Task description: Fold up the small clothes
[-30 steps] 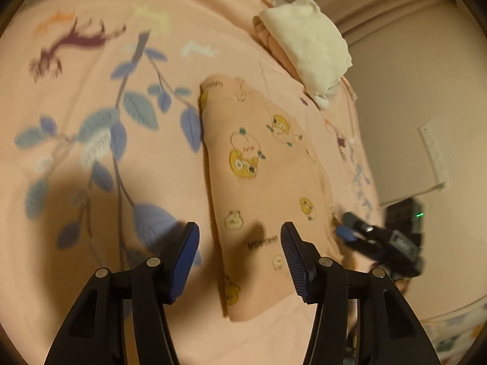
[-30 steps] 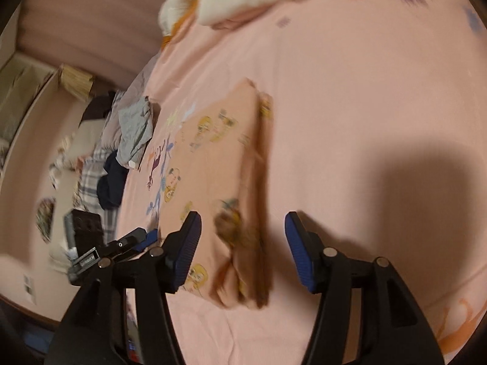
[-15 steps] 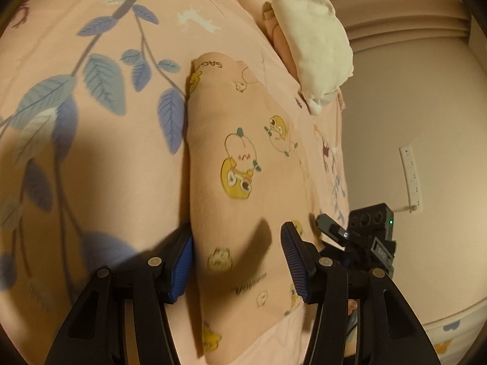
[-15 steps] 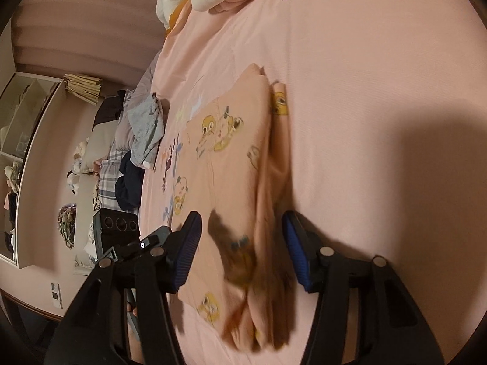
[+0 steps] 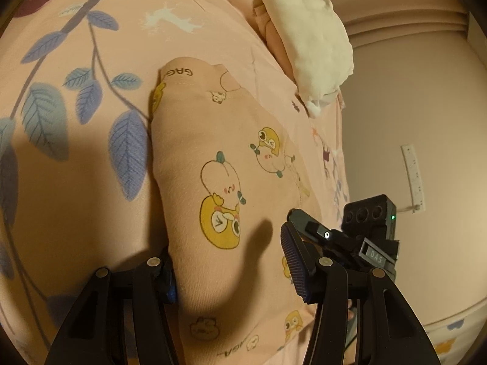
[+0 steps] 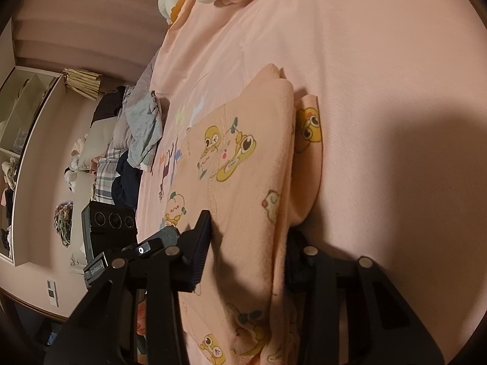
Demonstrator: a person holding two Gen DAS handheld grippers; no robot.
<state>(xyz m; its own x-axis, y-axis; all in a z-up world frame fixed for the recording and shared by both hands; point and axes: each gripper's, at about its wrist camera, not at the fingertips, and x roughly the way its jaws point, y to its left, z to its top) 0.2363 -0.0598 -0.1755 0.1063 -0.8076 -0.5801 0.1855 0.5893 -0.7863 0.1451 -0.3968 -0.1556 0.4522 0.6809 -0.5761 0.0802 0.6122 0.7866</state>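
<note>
A: From the left wrist view, where does the folded garment lie?

B: On the pink bed, straight ahead of the left tongs. Its long axis runs away from them toward the cream bundle. The near end sits between the fingers, one tucked at its left edge, the other clear on the right. They look released, not yet pinching.

A: And the right wrist view?

B: The same garment points away up the bed, long axis along the line of the right tongs. Their jaws are closing with the near end between them; whether the pads press yet, I cannot tell. I judge both hands equally near, one at each near corner.
</note>
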